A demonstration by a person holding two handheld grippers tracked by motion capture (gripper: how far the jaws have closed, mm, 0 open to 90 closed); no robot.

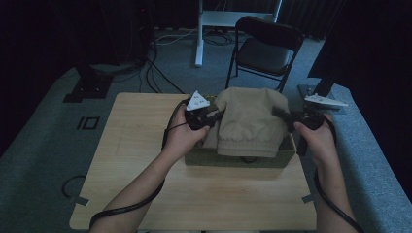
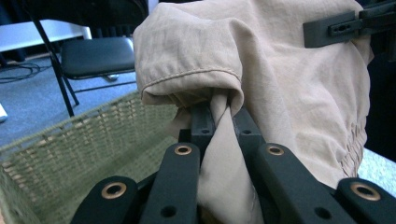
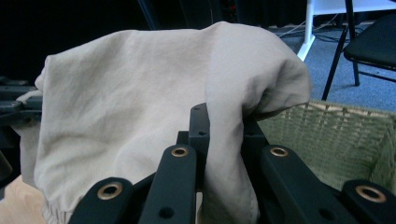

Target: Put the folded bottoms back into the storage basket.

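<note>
Fingers [image 2: 201,122] of the left gripper [image 1: 212,118] are clenched on a fold at one side of a beige garment [image 1: 248,121], which hangs over a green woven basket [image 1: 238,158] near the far right of the wooden desk [image 1: 141,160]. At the garment's other side, the right gripper [image 1: 282,113] pinches the cloth just as tightly. Lifting it well looks to call for both hands rising level and together, keeping the cloth spread between them, until its gathered hem [image 1: 245,146] hangs free of the basket's front rim.
</note>
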